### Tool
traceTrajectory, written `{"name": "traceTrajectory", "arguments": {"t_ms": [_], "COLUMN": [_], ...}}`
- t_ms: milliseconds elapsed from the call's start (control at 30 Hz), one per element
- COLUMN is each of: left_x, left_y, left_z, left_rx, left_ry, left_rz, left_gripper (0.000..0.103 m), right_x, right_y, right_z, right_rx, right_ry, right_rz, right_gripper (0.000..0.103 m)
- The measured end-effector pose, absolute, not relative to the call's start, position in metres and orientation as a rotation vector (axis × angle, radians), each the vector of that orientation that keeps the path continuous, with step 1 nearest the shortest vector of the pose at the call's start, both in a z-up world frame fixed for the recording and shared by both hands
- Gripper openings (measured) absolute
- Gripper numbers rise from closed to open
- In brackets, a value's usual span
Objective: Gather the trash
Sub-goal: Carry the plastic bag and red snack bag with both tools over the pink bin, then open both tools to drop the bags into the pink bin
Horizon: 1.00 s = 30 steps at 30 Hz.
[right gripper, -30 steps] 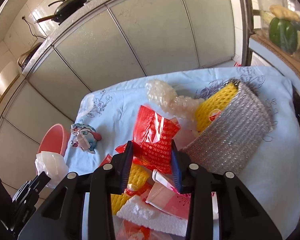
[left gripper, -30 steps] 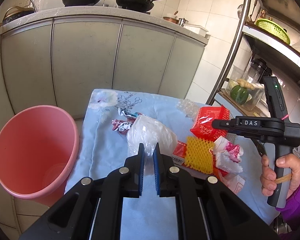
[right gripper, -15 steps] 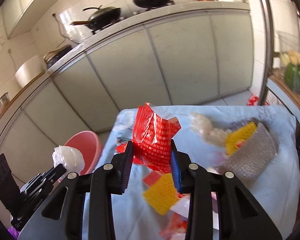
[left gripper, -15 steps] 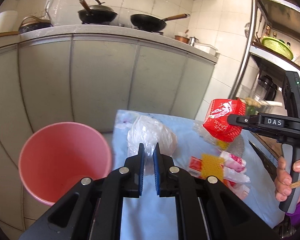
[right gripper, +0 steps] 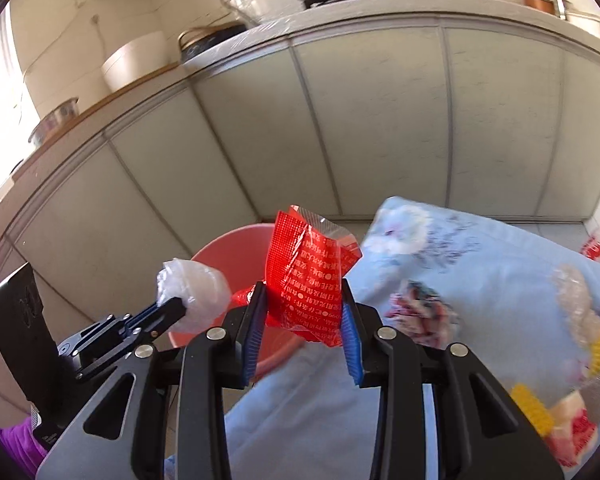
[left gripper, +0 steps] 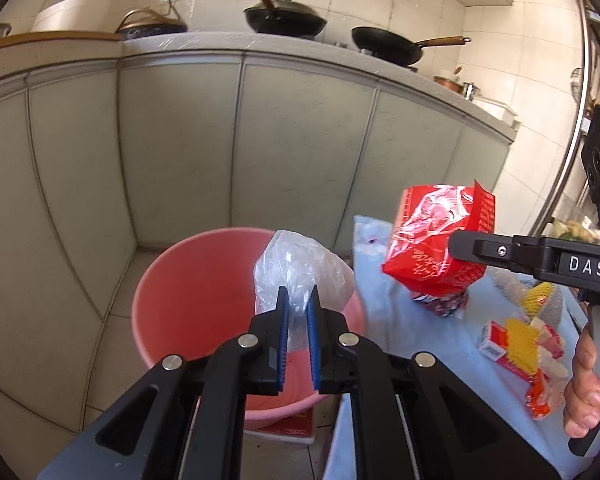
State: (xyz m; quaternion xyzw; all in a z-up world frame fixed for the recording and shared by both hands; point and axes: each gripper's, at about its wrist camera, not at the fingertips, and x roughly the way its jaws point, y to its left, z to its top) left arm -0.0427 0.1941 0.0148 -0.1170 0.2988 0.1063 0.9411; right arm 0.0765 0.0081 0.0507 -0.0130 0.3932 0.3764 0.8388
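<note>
Clear plastic bag pinched in my left gripper, over the pink bucket. Red wrapper clamped in my right gripper, near the rim above the blue floral cloth. Step: carry-to-bin. Next, probably: centre both, release. More litter on the cloth; grey cabinets and woks behind.
</note>
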Motion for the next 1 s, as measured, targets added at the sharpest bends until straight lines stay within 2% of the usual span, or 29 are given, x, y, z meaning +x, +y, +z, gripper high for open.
{"name": "traceTrajectory", "arguments": {"t_ms": [333,500,567,767,1000], "left_x": [-0.035,-0.033,-0.033,-0.037,-0.040], "left_y": [0.223,0.229,0.231,0.232,0.229], "left_z": [-0.021,-0.030,-0.032,-0.030,-0.023], "left_rx": [-0.248,-0.250,-0.246,-0.250,-0.264], "left_ry": [0.717,0.738,0.745,0.737,0.720], "left_rz": [0.308,0.334,0.345,0.362,0.348], "left_gripper": [0.009,0.013,0.020,0.034,0.035], "right_x": [0.081,0.088,0.092,0.093,0.089], "right_y": [0.076,0.089,0.095,0.100,0.090], "right_z": [0.010,-0.006,-0.009,-0.011,-0.006], "right_rx": [-0.124,-0.133,-0.132,-0.152,-0.123], "right_ry": [0.921,0.961,0.972,0.981,0.966], "right_rz": [0.873,0.878,0.889,0.924,0.915], "right_gripper": [0.035,0.037,0.043,0.044,0.044]}}
